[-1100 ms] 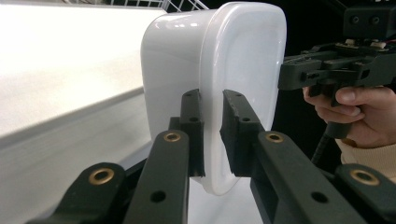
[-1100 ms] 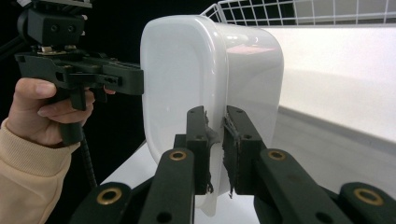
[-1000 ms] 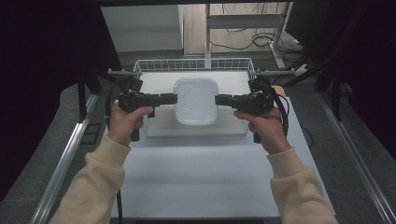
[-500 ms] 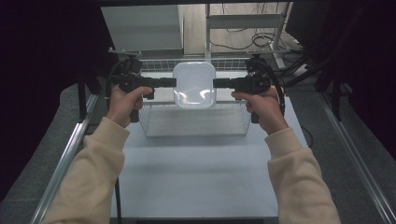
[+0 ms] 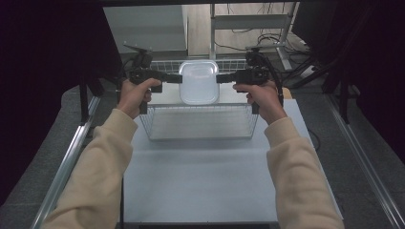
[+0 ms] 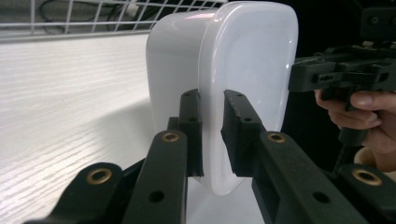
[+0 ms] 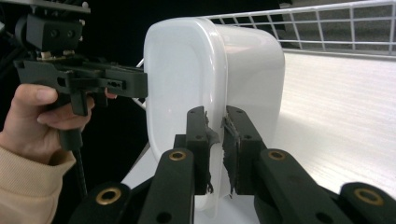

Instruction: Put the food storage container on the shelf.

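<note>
1. White counter point(image 5: 200, 176) fills the middle of the high view, with dark curtains to both sides and a metal frame and loose cables on the floor beyond its far edge.
2. On the far half of the counter stands a wire basket point(image 5: 200, 125), its near wall facing the person.
3. A white plastic tub point(image 5: 198, 82) hangs in the air above the far part of the basket, touching neither the basket nor the counter.
4. The left hand-held gripper point(image 5: 173, 78) comes in from the left and pinches the tub's left rim.
5. In the left gripper view its jaws are pressed on the rim of the tub point(image 6: 233, 88), one pad inside the wall and one outside.
6. The right hand-held gripper point(image 5: 223, 77) comes in from the right and pinches the tub's right rim at about the same height.
7. In the right gripper view its jaws clamp the rim of the tub point(image 7: 205, 74) likewise; the pads point(image 7: 229, 135) look worn and frayed.
8. Cream sleeves point(image 5: 102, 157) cover both forearms, reaching in from the near edge.
</note>
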A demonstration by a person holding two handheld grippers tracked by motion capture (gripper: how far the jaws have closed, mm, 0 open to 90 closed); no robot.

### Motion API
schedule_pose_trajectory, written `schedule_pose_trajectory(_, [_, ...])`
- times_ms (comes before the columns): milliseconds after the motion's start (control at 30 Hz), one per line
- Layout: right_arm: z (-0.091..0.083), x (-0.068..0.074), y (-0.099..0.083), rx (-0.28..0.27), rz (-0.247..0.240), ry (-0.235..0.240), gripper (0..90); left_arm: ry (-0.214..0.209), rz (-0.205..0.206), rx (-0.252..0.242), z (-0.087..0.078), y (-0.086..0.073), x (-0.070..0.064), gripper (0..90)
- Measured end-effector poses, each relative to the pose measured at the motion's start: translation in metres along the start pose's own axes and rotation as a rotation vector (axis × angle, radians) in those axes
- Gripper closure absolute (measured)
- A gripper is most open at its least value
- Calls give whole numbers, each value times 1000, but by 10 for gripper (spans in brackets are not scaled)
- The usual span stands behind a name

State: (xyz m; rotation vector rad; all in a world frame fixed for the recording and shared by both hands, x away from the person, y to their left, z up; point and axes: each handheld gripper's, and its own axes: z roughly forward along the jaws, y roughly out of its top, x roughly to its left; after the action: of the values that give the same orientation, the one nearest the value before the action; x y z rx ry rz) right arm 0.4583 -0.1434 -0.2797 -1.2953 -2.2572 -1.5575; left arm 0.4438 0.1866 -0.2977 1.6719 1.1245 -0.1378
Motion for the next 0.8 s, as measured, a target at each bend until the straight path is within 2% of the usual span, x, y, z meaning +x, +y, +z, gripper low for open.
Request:
schedule_pose_trajectory(133, [4, -8, 3, -6, 35, 20, 805, -3, -23, -18, 3, 4, 4, 779])
schedule_pose_trajectory(233, [7, -15, 6, -5, 82, 30, 794, -4, -72, -24, 7, 8, 9, 777])
schedule_pose_trajectory(400, [15, -25, 12, -7, 160, 19, 749, 1, -132, 12, 17, 14, 20, 746])
schedule_pose_trajectory(500, [20, -32, 13, -4, 204, 11, 723, -16, -156, 9, 21, 14, 26, 730])
schedule_pose_trajectory(600, [22, -37, 13, -9, 226, 15, 712, -26, -170, 7, 23, 14, 29, 722])
schedule_pose_trajectory(633, [25, -41, 13, -6, 246, 24, 696, -32, -182, 10, 24, 14, 31, 714])
schedule_pose_trajectory(800, [30, -46, 13, 9, 272, 24, 671, -43, -204, 3, 27, 11, 35, 692])
